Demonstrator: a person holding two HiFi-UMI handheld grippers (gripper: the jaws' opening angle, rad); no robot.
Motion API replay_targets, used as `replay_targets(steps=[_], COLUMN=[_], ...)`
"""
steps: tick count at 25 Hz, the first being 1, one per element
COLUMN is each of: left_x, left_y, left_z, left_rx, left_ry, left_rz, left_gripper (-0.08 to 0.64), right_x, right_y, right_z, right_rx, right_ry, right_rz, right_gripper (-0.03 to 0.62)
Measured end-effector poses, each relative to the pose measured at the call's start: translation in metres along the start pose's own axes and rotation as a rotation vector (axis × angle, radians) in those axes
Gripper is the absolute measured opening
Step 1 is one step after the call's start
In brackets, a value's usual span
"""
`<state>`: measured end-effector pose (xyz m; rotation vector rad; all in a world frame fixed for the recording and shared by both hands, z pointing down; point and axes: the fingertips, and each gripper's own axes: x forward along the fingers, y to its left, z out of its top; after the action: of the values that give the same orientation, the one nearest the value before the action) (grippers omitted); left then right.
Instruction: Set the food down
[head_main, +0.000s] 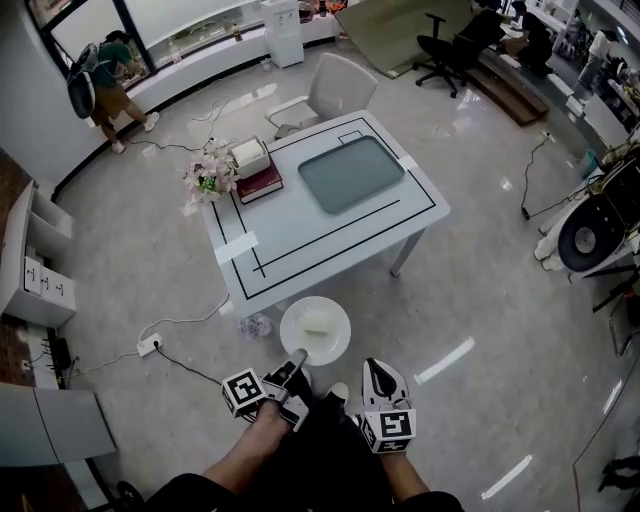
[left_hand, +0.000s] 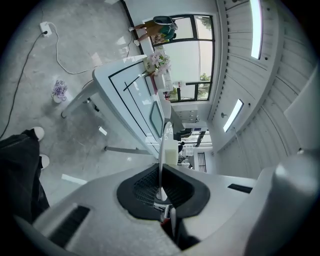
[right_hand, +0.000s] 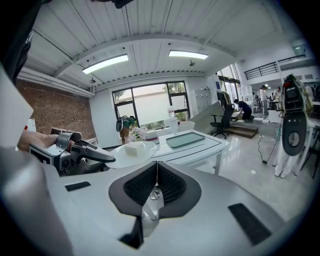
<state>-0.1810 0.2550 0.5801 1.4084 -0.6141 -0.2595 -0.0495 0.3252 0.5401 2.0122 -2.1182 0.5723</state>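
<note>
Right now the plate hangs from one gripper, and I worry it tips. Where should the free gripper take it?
Probably the thin rim of the plate on its near right side, approached level from the person's side. The left gripper clamps the near-left rim, the right gripper is shut and empty beside it, and the food sits mid-plate, clear of the edge.

plate (head_main: 335, 345) white | table (head_main: 300, 240) white, black-lined | tray (head_main: 351, 173) grey-green | book (head_main: 262, 186) maroon
</note>
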Motion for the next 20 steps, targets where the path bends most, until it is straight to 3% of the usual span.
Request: replay_targets(steps=[20], left_x=[0.052], left_y=[-0.009], left_z=[0.008], left_rx=[0.025], left_ry=[0.017], left_rz=[-0.003], left_gripper=[0.012], right_x=[0.026], right_y=[-0.035], right_z=[0.008], right_rx=[0.034], right_ry=[-0.014], right_rz=[-0.018], right_gripper=[0.009])
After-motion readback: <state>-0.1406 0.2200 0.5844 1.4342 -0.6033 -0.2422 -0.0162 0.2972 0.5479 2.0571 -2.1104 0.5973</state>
